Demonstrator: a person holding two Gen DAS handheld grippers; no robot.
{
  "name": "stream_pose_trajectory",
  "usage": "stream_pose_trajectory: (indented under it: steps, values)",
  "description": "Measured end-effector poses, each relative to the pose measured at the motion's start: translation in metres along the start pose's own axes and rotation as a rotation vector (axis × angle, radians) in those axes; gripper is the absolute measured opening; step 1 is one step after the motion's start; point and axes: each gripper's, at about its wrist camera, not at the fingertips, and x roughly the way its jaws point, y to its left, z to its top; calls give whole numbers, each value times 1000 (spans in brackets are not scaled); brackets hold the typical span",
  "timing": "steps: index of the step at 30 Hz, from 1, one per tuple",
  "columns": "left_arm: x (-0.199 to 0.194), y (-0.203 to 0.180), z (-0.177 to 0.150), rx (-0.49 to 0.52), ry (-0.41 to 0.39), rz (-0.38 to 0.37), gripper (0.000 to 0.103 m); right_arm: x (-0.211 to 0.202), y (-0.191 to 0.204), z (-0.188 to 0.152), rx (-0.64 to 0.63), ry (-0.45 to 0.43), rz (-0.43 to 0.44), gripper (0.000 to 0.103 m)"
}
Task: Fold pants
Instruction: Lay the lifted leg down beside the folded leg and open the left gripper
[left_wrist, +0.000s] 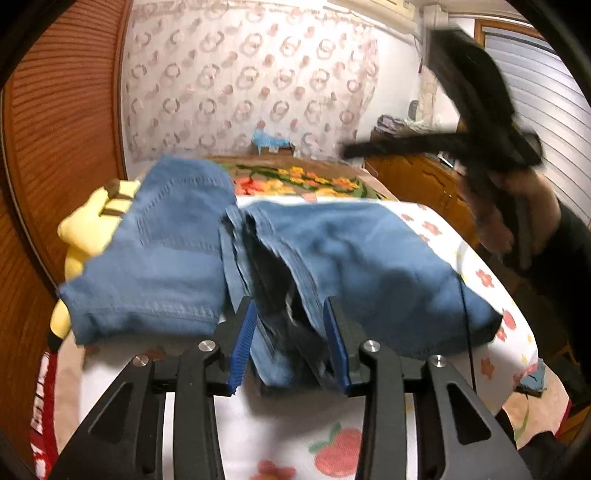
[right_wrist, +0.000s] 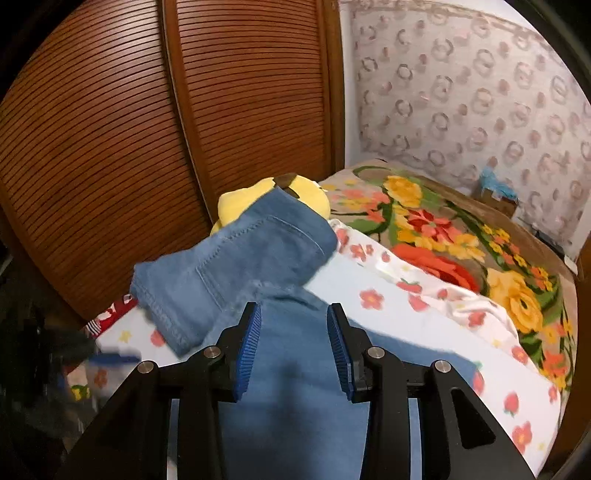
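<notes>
Blue denim pants (left_wrist: 166, 258) lie folded on a white flowered bed sheet (left_wrist: 277, 424). One part rests up against a yellow plush toy (left_wrist: 92, 221). My left gripper (left_wrist: 290, 306) stands open at the near edge of the pants. A bunched fold of denim with dark lining lies between its blue pads, which do not press on it. My right gripper (right_wrist: 293, 310) is open too and hovers over a flat stretch of the pants (right_wrist: 236, 266), holding nothing. In the left wrist view it appears blurred at upper right, held in a hand (left_wrist: 517, 206).
Louvered wooden wardrobe doors (right_wrist: 147, 147) run close along the bed's left side behind the plush toy (right_wrist: 306, 192). A flowered blanket (right_wrist: 461, 240) covers the far half of the bed. A wooden cabinet (left_wrist: 417, 177) stands right of the bed.
</notes>
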Motion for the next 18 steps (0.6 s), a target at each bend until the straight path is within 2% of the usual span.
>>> stream_pose_trajectory:
  steps: [3,6,8,9,12,15,18]
  values:
    - [7,6,18,26,-14,27,44,-31,-12,-18,22,-29,-21,39]
    - [26,15,34,46,2,49,44,-65,-23,-34,46,-56,-49,39]
    - [42,21,43,66,16,55,43,-88,-28,-44,50,-64,-85,39]
    - [50,24,46,75,30,57,39,-102,-29,-49,55,-72,-104,39]
    - [69,31,48,81,79,74,38,-133,-36,-60,68,-77,-154,39]
    - [88,35,47,90,125,81,38,-146,-35,-72,64,-57,-192,39]
    - [97,28,45,117,143,70,38,-138,-35,-85,79,-32,-194,39]
